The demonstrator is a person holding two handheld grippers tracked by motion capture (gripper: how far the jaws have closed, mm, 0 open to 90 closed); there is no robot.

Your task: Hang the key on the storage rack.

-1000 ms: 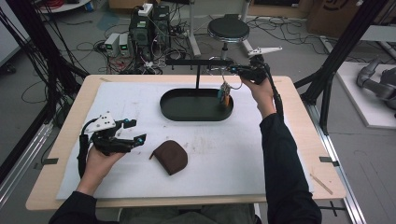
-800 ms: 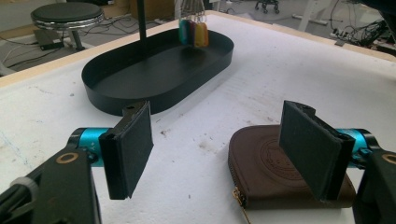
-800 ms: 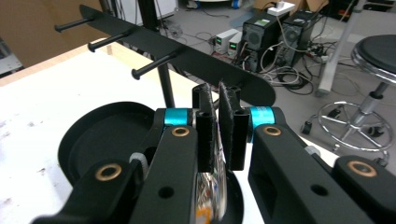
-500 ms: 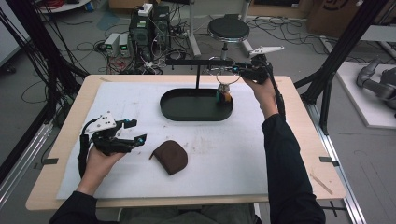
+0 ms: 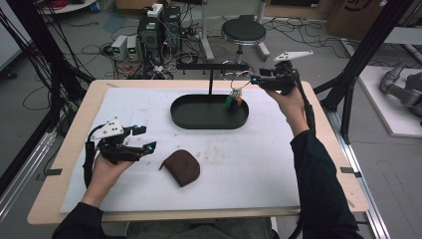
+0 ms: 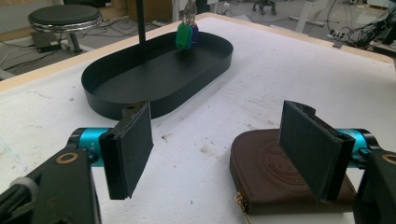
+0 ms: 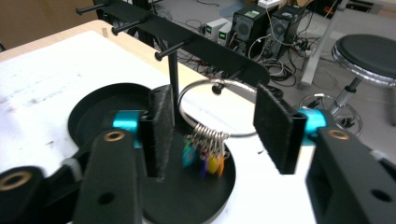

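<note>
Key ring (image 7: 212, 109) hung on a peg of the black rack (image 5: 211, 66) over the oval tray (image 5: 199, 119); both tools spread wide, nothing held.

Risk: the ring seems caught near the peg tip, so it could be knocked off into the tray if brushed by the right tool (image 5: 255, 79). Ring plane is seen near-upright, keys and coloured tags (image 7: 203, 158) hanging straight down. Left tool (image 5: 144, 139) is parked on the surface just beside the brown zip pouch (image 5: 181, 168).

Your dark long sleeves (image 5: 318, 184) at the frame's bottom, black grippers with teal-collared jaws, grey three-cornered plate (image 5: 292, 55) upper right
</note>
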